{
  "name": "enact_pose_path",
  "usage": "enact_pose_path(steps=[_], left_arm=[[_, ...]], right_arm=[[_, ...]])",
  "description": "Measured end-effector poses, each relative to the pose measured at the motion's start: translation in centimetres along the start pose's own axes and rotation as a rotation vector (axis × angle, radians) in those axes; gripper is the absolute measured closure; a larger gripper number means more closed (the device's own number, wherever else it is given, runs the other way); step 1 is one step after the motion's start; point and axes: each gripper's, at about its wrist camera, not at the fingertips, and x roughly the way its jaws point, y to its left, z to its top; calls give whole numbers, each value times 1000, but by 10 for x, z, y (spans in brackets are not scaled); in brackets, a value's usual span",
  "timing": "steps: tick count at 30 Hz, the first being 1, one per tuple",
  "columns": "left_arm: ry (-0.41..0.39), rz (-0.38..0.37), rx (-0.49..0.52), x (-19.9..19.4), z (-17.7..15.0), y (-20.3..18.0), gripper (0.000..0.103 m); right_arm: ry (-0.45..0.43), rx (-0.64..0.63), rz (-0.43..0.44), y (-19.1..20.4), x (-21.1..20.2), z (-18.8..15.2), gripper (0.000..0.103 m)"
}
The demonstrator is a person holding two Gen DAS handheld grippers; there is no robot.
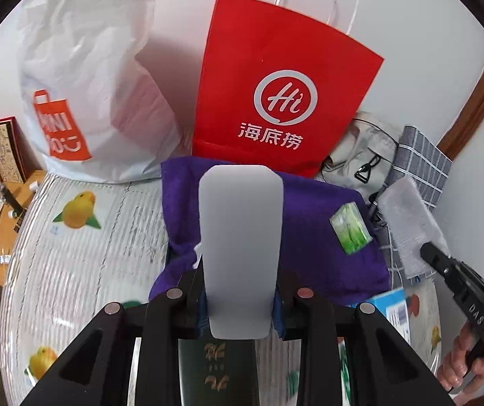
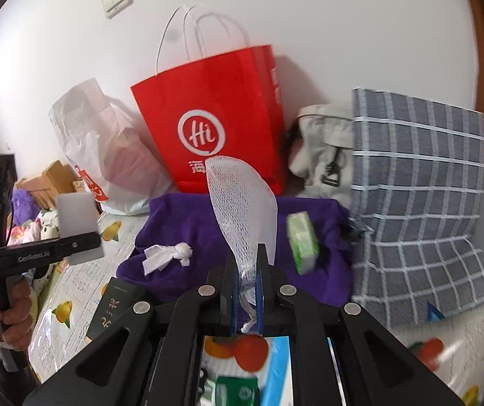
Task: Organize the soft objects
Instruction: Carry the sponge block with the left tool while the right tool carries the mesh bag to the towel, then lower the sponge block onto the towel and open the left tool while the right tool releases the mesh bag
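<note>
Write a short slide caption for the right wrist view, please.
Right gripper holds white foam netting above a purple towel, before a red paper bag.

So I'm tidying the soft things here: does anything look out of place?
The green tissue pack lies tilted on the purple towel, beside a knotted white scrap. Both are loose, not in the red paper bag behind.

Soft things gathering by the wall

A white rectangular foam block [image 1: 240,237] and white mesh foam sleeve [image 2: 242,199] are standing upright, clamped above a crumpled purple towel [image 2: 215,223] carrying a green tissue pack [image 2: 303,240].
</note>
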Motion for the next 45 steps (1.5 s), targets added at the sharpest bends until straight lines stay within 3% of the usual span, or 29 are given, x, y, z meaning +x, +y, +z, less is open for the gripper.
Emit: enact_pose_path(steps=[6, 14, 32, 34, 38, 45], left_arm=[[40, -20, -14, 32, 17, 1, 76], [49, -13, -25, 62, 30, 8, 76], [139, -4, -35, 107, 35, 19, 76], [164, -10, -54, 114, 32, 21, 76], [187, -47, -71, 123, 30, 22, 76], [197, -75, -90, 131, 28, 21, 75]], right_arm=[[58, -42, 5, 0, 37, 4, 94], [56, -16, 0, -15, 55, 11, 94], [292, -157, -48, -13, 111, -19, 93], [309, -154, -25, -12, 115, -21, 84], [299, -155, -4, -10, 114, -22, 43], [231, -159, 20, -8, 102, -14, 32]])
